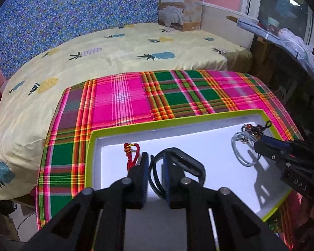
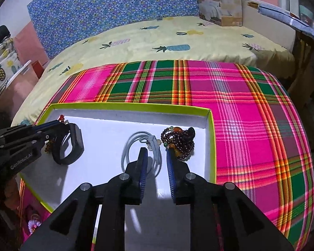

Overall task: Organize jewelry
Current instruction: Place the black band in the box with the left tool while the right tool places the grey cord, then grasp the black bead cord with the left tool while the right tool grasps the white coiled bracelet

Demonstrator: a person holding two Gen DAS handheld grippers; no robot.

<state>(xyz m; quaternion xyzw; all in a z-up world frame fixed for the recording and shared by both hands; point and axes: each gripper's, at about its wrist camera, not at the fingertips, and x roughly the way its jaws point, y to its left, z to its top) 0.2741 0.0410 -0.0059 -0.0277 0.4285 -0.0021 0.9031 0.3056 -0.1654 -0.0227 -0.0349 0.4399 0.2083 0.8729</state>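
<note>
A white tray with a lime-green rim lies on a pink and green plaid cloth. My left gripper is shut on a black wristband and holds it just over the tray's left part. A red cord bracelet lies beside its left finger. My right gripper is open over a pale blue-grey cord loop. A dark bead bracelet with orange beads lies at the tray's far right corner.
The plaid cloth covers a table next to a yellow pineapple-print bed. A cardboard quilt box stands at the bed's far end. A cluttered dark shelf runs along the right.
</note>
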